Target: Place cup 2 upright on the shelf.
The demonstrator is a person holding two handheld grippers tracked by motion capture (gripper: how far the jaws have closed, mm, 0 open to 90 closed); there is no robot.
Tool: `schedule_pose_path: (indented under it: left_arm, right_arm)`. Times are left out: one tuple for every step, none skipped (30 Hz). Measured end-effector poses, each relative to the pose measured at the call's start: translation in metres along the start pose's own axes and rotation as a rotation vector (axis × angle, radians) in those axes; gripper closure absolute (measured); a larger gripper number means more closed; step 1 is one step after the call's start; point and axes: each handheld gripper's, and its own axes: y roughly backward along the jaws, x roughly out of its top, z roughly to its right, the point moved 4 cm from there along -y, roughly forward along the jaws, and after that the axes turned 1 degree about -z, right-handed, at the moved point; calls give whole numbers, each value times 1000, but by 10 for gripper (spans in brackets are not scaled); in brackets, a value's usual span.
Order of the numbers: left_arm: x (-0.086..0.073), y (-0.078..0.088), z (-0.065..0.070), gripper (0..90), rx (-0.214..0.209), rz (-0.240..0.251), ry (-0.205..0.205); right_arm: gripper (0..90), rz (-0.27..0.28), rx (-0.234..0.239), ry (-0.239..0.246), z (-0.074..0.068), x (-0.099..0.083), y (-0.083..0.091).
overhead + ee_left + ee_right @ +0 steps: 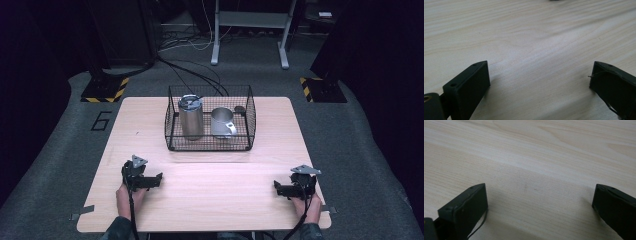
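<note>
Two metal vessels stand upright inside a black wire basket at the far middle of the wooden table: a tall stainless tumbler with a lid on the left and, just beside it, a shorter steel mug whose handle faces the near side. Both look rigid and smooth, so likely slippery under hard jaws; the tumbler is probably the heavier and is best pinched across its upper wall or rim, the mug by its rim or handle. The left gripper and right gripper rest near the table's front edge, well apart from the basket, each with jaws spread wide and empty. No brand or label is legible on either vessel; a "6" is marked on the floor left of the table.
</note>
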Motion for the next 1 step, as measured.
schedule_pose_path:
  left_arm:
    - [0, 0, 0, 24, 0, 0, 0]
  right_arm:
    - [0, 1, 0, 0, 0, 0, 0]
